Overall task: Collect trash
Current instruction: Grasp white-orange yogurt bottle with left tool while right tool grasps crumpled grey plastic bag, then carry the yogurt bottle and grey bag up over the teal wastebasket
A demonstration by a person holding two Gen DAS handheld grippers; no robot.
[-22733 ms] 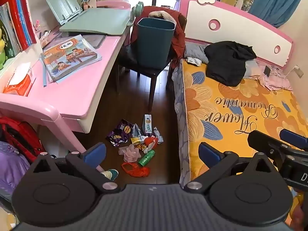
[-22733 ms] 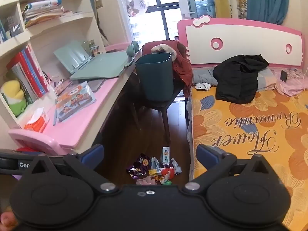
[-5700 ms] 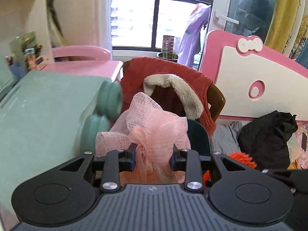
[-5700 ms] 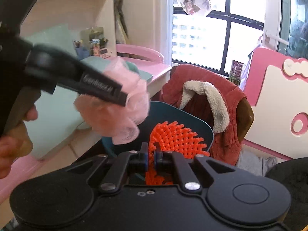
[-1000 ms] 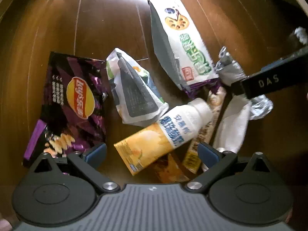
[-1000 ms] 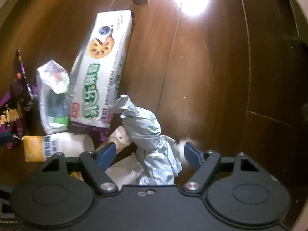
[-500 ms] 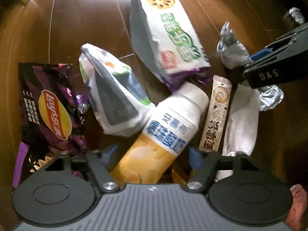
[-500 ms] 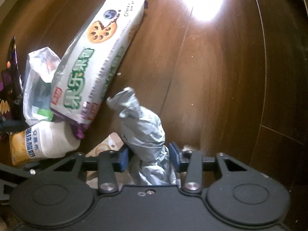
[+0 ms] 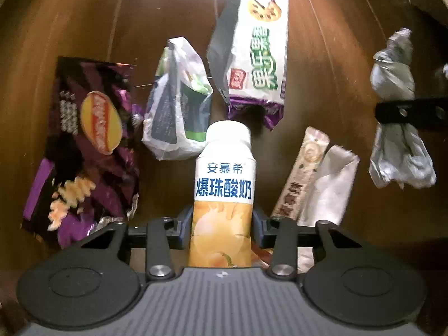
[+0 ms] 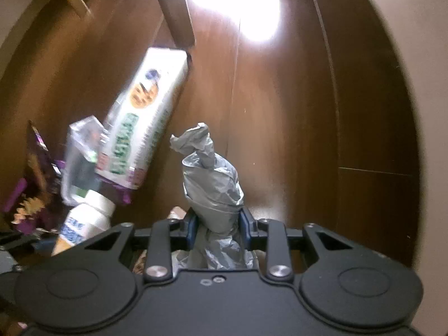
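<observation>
Left tongs (image 9: 222,221): clenching the lower body of the yogurt drink bottle (image 9: 224,184), its white cap pointing away from the camera.
Right tongs (image 10: 217,224): pinching the crumpled grey plastic bag (image 10: 211,184) at its waist, the twisted top sticking up past the pads.
Around the bottle: a purple Lay's chip bag (image 9: 84,145) is lying to its left; a white crumpled snack bag (image 9: 176,103) is lying just beyond and left of the cap; the long green-and-white biscuit pack (image 9: 254,47) is lying beyond the cap, its purple end near it.
Right of the bottle: a beige stick wrapper (image 9: 302,173) and a white paper wrapper (image 9: 327,190) are lying side by side, touching.
Floor: dark brown wooden boards (image 10: 294,112), catching a bright glare beyond the pile.
Room: a wooden furniture leg (image 10: 176,8) is standing just past the far end of the biscuit pack.
</observation>
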